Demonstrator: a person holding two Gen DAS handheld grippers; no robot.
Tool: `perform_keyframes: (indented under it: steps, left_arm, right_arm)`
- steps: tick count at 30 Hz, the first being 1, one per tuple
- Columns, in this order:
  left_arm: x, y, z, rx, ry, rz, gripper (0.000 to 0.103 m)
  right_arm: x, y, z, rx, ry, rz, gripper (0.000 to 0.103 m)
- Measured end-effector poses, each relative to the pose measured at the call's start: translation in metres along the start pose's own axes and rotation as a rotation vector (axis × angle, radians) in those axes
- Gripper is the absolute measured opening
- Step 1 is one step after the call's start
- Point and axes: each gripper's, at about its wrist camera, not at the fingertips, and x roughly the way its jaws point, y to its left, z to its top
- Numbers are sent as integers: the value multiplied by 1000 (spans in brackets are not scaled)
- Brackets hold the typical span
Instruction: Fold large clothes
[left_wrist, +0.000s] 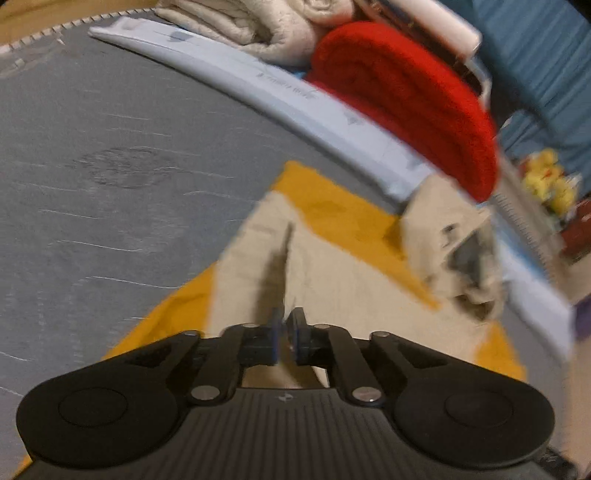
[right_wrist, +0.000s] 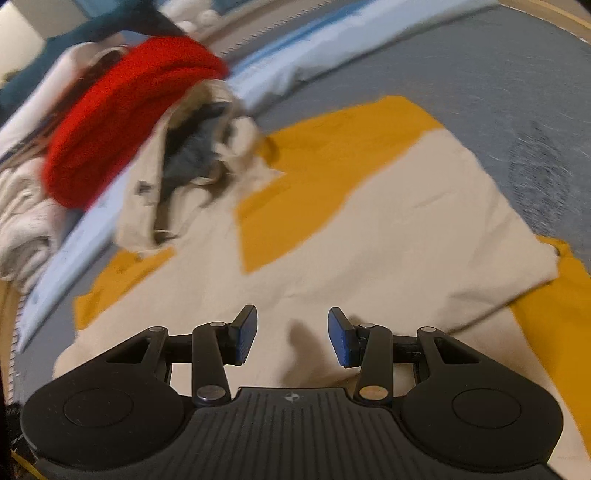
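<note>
Beige and mustard-yellow hooded garment (right_wrist: 369, 229) of soft, matte cotton-like cloth lies spread flat on a grey, faintly streaked woven bed cover (left_wrist: 92, 184), its broad beige panels broken by angular yellow blocks. From the right wrist view its hood (right_wrist: 192, 155) sits at about 11 o'clock, a crumpled, hollow pouch with a darker grey lining showing inside; from the left wrist view the same hood lies at about 2 o'clock. A raised crease (left_wrist: 284, 266) runs straight up toward 12 o'clock from the left gripper (left_wrist: 286, 334), whose black, jointed linkage arms end in blue ribbed pads drawn nearly together; a thin ridge of beige cloth appears pinched between them, though motion blur softens the contact. The right gripper (right_wrist: 291, 336) hovers low over a flat beige panel, its blue, finely grooved pads (right_wrist: 245, 334) set well apart with nothing between them, casting a soft shadow on the fabric. Beyond the garment, at 12 to 1 o'clock in the left view, a long pale-blue padded strip (left_wrist: 295, 96) curves along the cover's edge. Behind it rests a thick, fuzzy red rolled blanket (left_wrist: 406, 96), rounded like a bolster, and just beside that, at 12 o'clock, a cream, nubbly folded blanket (left_wrist: 266, 29) in lumpy layers. Small blurred yellow objects (left_wrist: 546, 177) sit at 3 o'clock.
</note>
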Motion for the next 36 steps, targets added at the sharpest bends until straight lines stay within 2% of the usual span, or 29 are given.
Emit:
perform_keyframes:
  steps: [2,3,4,5,6,7,8,10,11,14,17,19,20,21,24,28,33,36]
  left_arm:
    - [2,-3,2,62,-50,85,9]
    - [0,-7,3,92,-77,92,9]
    - [-3,-12,4,122,-98,66,9]
    - [-3,-16,4,150,-97,27,14]
    - [0,-21,3,182,-81,-16,18]
    - [7,-25,1,205,-47,-60,30]
    - [20,-25,-2,191,19,-84,36]
    - [50,-16,-8,134,171,-52,36]
    - [65,-11,-12,120,238,-14,31]
    - [59,-17,-11,147,217,5,31]
    - [46,-28,-12,218,148,-21,34]
    - [56,-27,-16,215,193,-19,37]
    - [67,-25,-18,186,242,-21,37]
    - [69,-22,-18,163,253,-25,37]
    - [50,-30,-13,209,178,-15,37]
    - [27,-36,-13,284,80,-45,40]
    - [7,-42,-12,346,-55,-15,45]
    - [-9,-42,-9,378,-128,-27,45]
  right_arm:
    - [7,-11,-1,37,24,-51,44]
    - [10,-15,-2,57,36,-72,44]
    - [12,-19,-2,70,45,-88,44]
    - [13,-22,-2,79,48,-100,44]
    - [11,-22,-2,81,44,-105,44]
    - [10,-21,-1,74,36,-104,44]
    - [8,-19,0,62,25,-100,44]
    - [6,-16,0,47,8,-85,45]
    - [8,-18,0,57,13,-79,45]
    - [17,-30,0,123,55,-92,45]
    - [13,-26,2,96,35,-114,45]
    - [12,-21,3,52,19,-112,45]
    - [13,-22,3,52,25,-111,45]
    - [15,-25,2,70,39,-110,45]
    - [11,-23,3,72,32,-116,45]
    - [-8,1,4,-61,-43,-97,45]
    - [-39,19,-1,-226,-151,-77,47]
    - [-49,18,-5,-270,-175,-89,47]
